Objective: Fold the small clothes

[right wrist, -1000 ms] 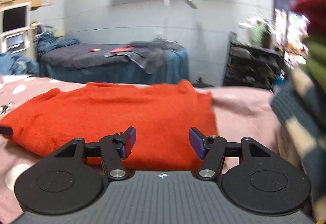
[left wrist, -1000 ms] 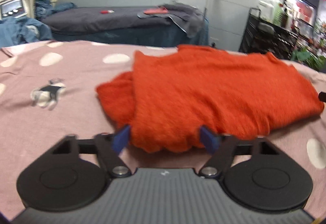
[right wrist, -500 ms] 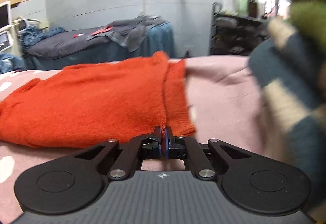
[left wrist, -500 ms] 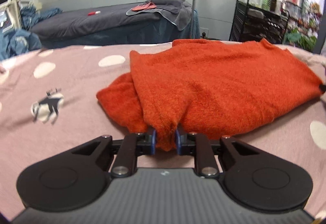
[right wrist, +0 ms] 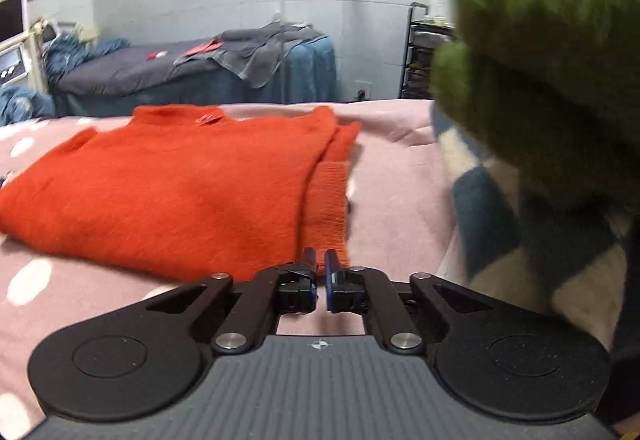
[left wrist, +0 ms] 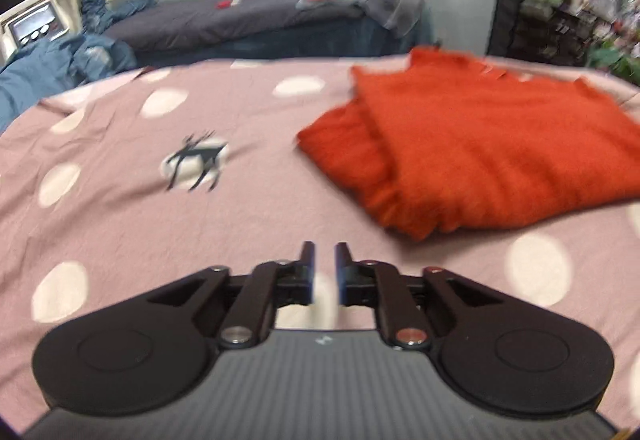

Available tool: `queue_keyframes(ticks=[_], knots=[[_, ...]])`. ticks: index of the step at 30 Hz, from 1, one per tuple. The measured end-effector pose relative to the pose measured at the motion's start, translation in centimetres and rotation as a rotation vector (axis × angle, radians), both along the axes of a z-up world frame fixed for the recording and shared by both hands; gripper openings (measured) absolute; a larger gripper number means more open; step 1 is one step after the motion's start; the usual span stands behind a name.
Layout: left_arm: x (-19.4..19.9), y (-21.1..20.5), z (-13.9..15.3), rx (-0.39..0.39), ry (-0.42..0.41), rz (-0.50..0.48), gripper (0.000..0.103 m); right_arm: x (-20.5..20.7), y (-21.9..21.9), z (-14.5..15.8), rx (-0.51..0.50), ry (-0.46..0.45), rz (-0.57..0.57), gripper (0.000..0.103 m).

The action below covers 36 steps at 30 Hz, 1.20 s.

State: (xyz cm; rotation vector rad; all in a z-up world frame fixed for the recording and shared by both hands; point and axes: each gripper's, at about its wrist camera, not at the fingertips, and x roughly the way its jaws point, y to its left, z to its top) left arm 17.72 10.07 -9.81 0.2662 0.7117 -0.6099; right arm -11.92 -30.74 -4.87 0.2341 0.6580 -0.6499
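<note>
A folded orange sweater (left wrist: 472,148) lies on the pink dotted sheet (left wrist: 120,224). In the left wrist view my left gripper (left wrist: 322,260) is nearly closed, with a narrow gap, holds nothing, and sits left of and nearer than the sweater's near corner. In the right wrist view the sweater (right wrist: 180,192) fills the middle. My right gripper (right wrist: 320,262) is nearly closed at the sweater's ribbed near right corner. I cannot tell whether fabric is pinched between the pads.
A stack of folded knitwear, green (right wrist: 552,80) over blue-and-cream (right wrist: 500,240), stands close on the right. A dark massage bed (left wrist: 256,24) with clothes and a black shelf rack (left wrist: 552,32) stand behind the bed. A deer print (left wrist: 196,164) marks the sheet.
My left gripper has let go of the sweater's near corner and moved back and to the left. My right gripper has stayed closed at the right corner, and the sweater lies flatter.
</note>
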Motion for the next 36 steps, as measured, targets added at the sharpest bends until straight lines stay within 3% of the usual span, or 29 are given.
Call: queue_keyframes(ticks=[1, 3, 4, 5, 6, 7, 9, 13, 16, 21, 24, 26, 27, 28, 29, 31, 36], knots=[[-0.6, -0.8, 0.4, 0.000, -0.013, -0.022, 0.038, 0.4, 0.0, -0.2, -0.008, 0.015, -0.004, 0.010], [-2.0, -3.1, 0.9, 0.010, -0.056, -0.069, 0.057, 0.7, 0.4, 0.1, -0.010, 0.013, -0.019, 0.019], [-2.9, -4.5, 1.0, 0.013, -0.073, -0.111, 0.063, 0.4, 0.6, 0.3, 0.001, -0.012, -0.014, 0.032], [-4.0, -6.1, 1.1, 0.016, -0.086, -0.161, 0.067, 0.5, 0.8, 0.6, 0.001, -0.035, 0.002, 0.053], [-5.0, -7.6, 1.0, 0.019, -0.101, -0.214, 0.075, 0.6, 1.0, 0.8, -0.014, -0.042, 0.012, 0.068], [-6.3, -9.3, 0.9, 0.030, -0.125, -0.275, 0.084, 0.6, 1.1, 1.0, -0.036, -0.041, 0.004, 0.091], [-9.0, -13.0, 0.2, 0.069, -0.183, -0.396, 0.087, 0.7, 0.7, 1.2, -0.043, -0.049, -0.014, 0.094], [-15.0, -20.1, -2.1, 0.178, -0.316, -0.626, 0.087, 0.8, 0.5, 1.5, -0.037, -0.057, -0.017, 0.094], [-18.4, -24.5, -4.0, 0.246, -0.463, -0.690, 0.086, 0.3, 0.8, 1.6, -0.035, -0.057, -0.015, 0.095], [-21.1, -29.4, -6.0, 0.228, -0.641, -0.776, 0.079, -1.3, 1.5, 2.4, -0.007, -0.077, -0.011, 0.094], [-21.0, -32.1, -6.2, 0.206, -0.651, -0.824, 0.068, -2.0, 2.2, 3.4, -0.035, -0.087, 0.001, 0.094], [-20.9, -33.7, -6.6, 0.217, -0.684, -0.854, 0.053, -2.1, 2.4, 3.8, -0.050, -0.085, 0.008, 0.098], [-20.9, -34.4, -6.9, 0.233, -0.700, -0.866, 0.035, -2.1, 2.3, 3.9, -0.046, -0.082, 0.008, 0.098], [-20.9, -35.0, -7.3, 0.241, -0.704, -0.873, 0.027, -2.2, 2.3, 3.9, -0.043, -0.084, 0.002, 0.098], [-20.8, -35.3, -7.5, 0.226, -0.695, -0.867, 0.025, -2.2, 2.3, 3.9, -0.043, -0.082, -0.002, 0.099], [-19.7, -34.8, -7.3, 0.153, -0.607, -0.833, 0.022, -1.9, 2.3, 3.7, -0.042, -0.062, 0.004, 0.099], [-13.7, -32.2, -5.5, -0.124, -0.173, -0.674, 0.022, -0.5, 2.2, 3.4, 0.013, -0.063, 0.031, 0.103]])
